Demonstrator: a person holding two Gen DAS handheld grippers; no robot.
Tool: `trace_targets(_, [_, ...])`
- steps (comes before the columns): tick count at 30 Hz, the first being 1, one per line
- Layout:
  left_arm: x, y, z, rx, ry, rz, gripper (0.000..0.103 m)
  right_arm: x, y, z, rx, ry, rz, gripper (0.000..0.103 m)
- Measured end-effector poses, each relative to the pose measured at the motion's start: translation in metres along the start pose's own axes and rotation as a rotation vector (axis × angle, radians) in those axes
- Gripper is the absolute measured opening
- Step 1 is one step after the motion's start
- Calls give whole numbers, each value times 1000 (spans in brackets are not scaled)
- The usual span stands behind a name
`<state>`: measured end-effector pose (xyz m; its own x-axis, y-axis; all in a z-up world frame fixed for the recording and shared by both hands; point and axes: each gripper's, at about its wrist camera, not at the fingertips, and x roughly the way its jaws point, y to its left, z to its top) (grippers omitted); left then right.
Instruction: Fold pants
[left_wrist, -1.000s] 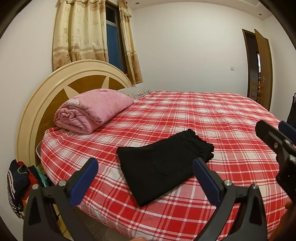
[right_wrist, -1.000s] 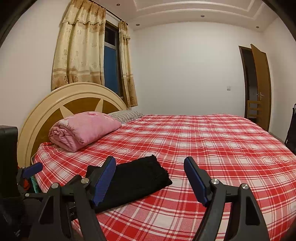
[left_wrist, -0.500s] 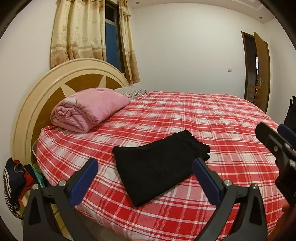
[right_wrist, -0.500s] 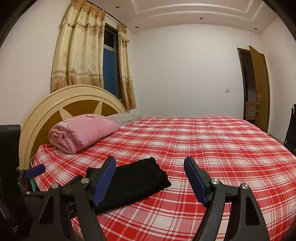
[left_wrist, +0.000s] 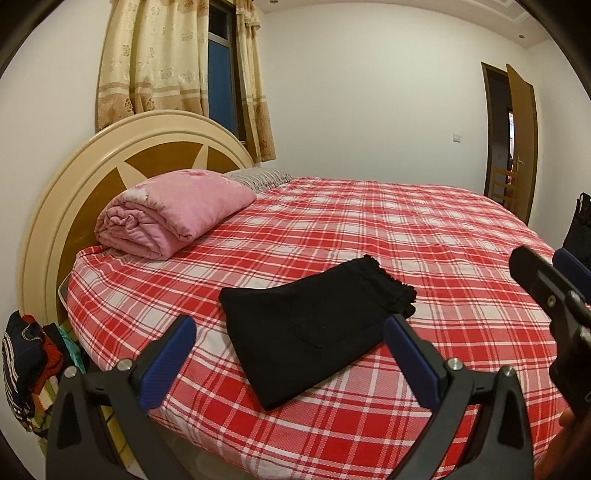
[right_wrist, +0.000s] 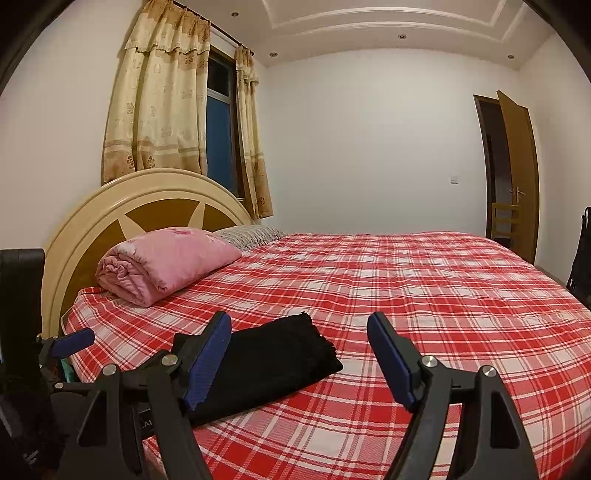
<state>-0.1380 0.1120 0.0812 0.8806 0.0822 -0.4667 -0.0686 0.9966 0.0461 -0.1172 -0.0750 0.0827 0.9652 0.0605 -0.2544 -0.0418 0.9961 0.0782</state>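
Black pants (left_wrist: 314, 325) lie folded into a flat rectangle on the red plaid bed (left_wrist: 443, 258), near its front edge. They also show in the right wrist view (right_wrist: 273, 358). My left gripper (left_wrist: 291, 354) is open and empty, held back from the bed in front of the pants. My right gripper (right_wrist: 299, 354) is open and empty, low beside the bed, to the right of the pants. The right gripper also shows at the right edge of the left wrist view (left_wrist: 554, 291).
A rolled pink blanket (left_wrist: 173, 210) lies by the round headboard (left_wrist: 74, 184), with a striped pillow (left_wrist: 258, 175) behind it. Clothes (left_wrist: 26, 358) are piled on the floor at the left. A door (left_wrist: 517, 140) stands open at the far right.
Both grippers have drawn back and tilted up a little, so the bed and pants sit lower in view. The pants have not moved. Both grippers stay open.
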Motion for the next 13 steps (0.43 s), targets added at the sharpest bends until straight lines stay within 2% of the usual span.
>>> trace_targets(13, [1, -3, 1, 7, 6, 7, 103, 1, -1, 0, 8, 6, -3, 77])
